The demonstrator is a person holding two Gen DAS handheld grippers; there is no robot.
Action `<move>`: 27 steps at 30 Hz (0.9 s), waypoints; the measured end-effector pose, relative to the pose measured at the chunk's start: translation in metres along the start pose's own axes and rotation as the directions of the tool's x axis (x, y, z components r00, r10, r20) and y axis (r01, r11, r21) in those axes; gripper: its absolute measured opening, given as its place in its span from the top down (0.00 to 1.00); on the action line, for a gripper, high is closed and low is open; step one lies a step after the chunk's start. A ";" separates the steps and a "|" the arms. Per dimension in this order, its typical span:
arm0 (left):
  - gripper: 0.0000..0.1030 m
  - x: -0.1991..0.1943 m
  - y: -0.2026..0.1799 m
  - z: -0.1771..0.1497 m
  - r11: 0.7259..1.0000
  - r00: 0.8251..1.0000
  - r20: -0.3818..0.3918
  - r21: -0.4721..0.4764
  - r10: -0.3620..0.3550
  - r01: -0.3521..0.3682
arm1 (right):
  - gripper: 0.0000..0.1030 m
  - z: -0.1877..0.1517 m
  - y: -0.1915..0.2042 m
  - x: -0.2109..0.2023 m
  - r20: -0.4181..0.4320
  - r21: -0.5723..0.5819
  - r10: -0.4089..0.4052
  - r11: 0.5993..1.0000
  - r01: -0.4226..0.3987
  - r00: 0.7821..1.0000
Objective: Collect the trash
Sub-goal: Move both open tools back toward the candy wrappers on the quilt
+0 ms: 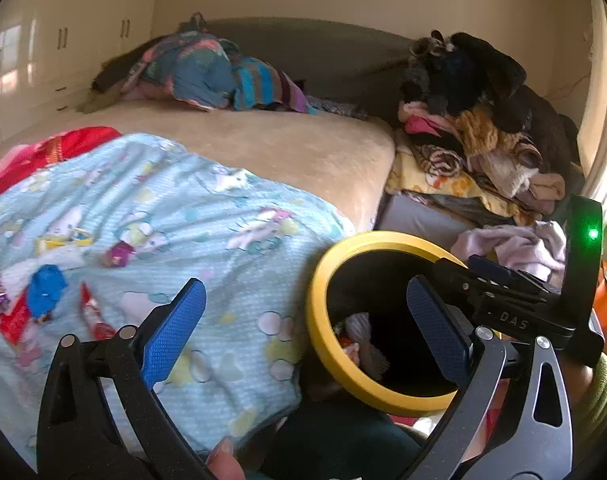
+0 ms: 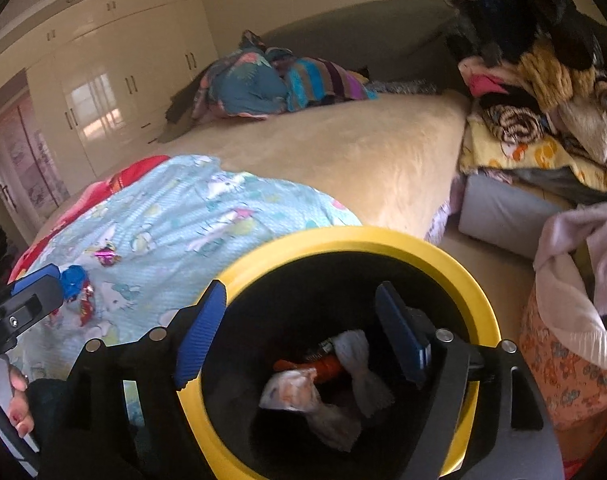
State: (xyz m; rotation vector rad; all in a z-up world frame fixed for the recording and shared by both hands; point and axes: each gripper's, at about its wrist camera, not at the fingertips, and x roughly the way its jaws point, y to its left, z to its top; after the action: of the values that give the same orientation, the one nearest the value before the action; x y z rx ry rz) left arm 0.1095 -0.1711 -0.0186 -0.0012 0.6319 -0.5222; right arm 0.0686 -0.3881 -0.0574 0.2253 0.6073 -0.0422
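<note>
With both sets of fingers spread and empty, the right gripper (image 2: 299, 332) over the bin (image 2: 383, 240) risks knocking its rim, while wrappers (image 1: 95, 316) on the blanket (image 1: 223, 200) may slide into folds

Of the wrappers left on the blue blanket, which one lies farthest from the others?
The small pink-purple foil wrapper: it lies alone higher on the blanket; the blue wrapper and red wrapper cluster together.

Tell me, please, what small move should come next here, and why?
Probably swing the left tool across to the wrappers lying on the light blue blanket and pick one up. Both tools stand open and empty, the right tool is over the yellow-rimmed bin, which already holds crumpled trash, and several wrappers remain on the blanket.
</note>
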 end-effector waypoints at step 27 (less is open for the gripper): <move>0.10 -0.061 0.072 0.003 0.980 0.978 0.117 -0.113 0.175 -0.162 | 0.20 0.008 0.103 -0.029 0.037 -0.200 0.201 0.961 -0.189 0.979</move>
State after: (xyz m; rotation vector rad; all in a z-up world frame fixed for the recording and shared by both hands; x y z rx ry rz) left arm 0.1034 -0.0803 0.0069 -0.0770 0.5291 -0.3218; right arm 0.0599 -0.2908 -0.0136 0.0916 0.5262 0.2008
